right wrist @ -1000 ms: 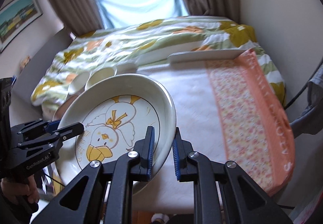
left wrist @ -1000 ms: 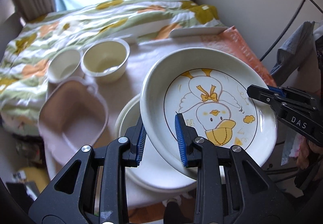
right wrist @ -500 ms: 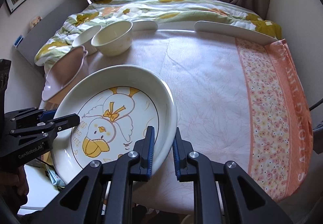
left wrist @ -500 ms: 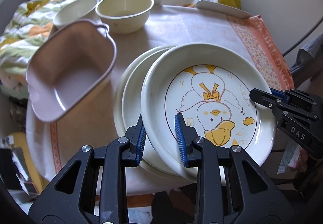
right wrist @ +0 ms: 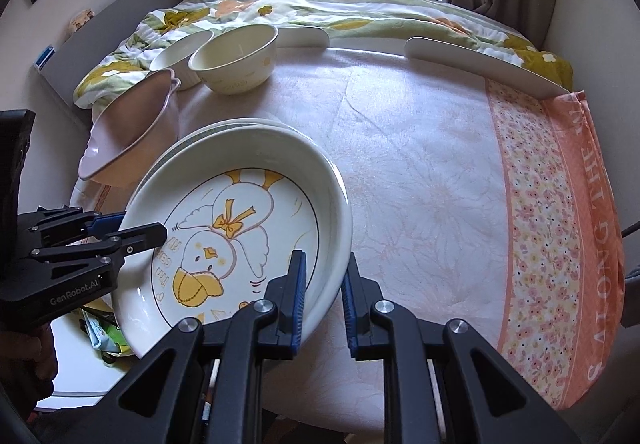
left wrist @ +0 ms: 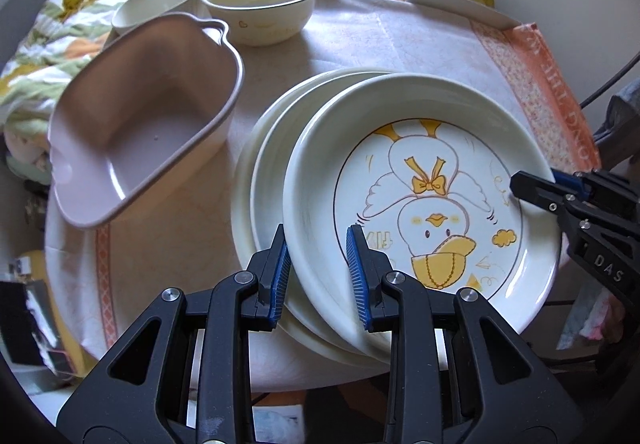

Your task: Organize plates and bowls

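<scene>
Both hand-held grippers, left (left wrist: 316, 264) and right (right wrist: 323, 290), clamped on duck plate (left wrist: 424, 200) rims, plate over plate stack (left wrist: 264, 148), offset toward 3 o'clock. Centre first, lower level, then release.

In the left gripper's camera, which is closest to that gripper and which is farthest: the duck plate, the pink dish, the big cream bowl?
From the left gripper:
1. Duck plate: its rim sits between the fingers.
2. Pink dish: farther back, on the left.
3. Big cream bowl: far back, near the quilt.
</scene>
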A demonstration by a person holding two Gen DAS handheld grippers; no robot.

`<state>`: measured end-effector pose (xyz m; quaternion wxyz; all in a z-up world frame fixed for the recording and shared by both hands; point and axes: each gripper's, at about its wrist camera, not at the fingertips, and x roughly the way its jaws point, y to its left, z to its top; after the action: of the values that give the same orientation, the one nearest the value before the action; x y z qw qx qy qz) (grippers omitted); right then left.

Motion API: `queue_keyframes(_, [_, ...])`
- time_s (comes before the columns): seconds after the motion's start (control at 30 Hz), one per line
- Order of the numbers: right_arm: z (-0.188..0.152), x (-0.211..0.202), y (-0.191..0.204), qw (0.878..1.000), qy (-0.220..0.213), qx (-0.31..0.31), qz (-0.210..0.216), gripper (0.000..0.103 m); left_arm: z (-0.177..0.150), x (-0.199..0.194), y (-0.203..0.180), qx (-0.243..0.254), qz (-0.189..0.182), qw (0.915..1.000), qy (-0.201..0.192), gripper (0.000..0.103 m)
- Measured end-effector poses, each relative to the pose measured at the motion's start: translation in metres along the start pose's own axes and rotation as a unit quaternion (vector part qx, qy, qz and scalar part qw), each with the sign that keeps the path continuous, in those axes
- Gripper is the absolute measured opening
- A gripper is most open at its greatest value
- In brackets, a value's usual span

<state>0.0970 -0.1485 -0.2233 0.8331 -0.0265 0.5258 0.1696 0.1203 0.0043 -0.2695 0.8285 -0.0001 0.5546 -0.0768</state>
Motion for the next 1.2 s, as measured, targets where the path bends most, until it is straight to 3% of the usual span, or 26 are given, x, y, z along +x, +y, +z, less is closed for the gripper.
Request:
queue_keyframes(0.13, [0.001, 0.001, 0.003, 1.000, 0.001, -0.009, -0.007, 0.016, 0.001, 0.001, -0.004, 0.011, 0.021, 0.9997, -0.004, 0.025])
queue_keyframes(0.4, [0.002, 0.002, 0.006, 1.000, -0.003, -0.013, -0.020, 0.016, 0.000, 0.002, -0.025, 0.076, 0.103, 0.9917, -0.014, 0.025])
queue_keyframes(0.8, [0.004, 0.006, 0.012, 0.998, -0.002, -0.027, -0.048, 0.016, -0.005, 0.000, -0.032, 0.101, 0.140, 0.9848, -0.020, 0.025])
queue_keyframes(0.93, [0.005, 0.011, 0.017, 0.998, 0.009, -0.036, -0.050, 0.016, -0.006, -0.001, -0.040, 0.135, 0.187, 0.9724, -0.034, 0.025])
queue_keyframes(1.2, [0.004, 0.014, 0.022, 0.997, 0.012, -0.052, -0.059, 0.016, 0.000, -0.002, -0.027, 0.116, 0.173, 0.9777, -0.030, 0.025])
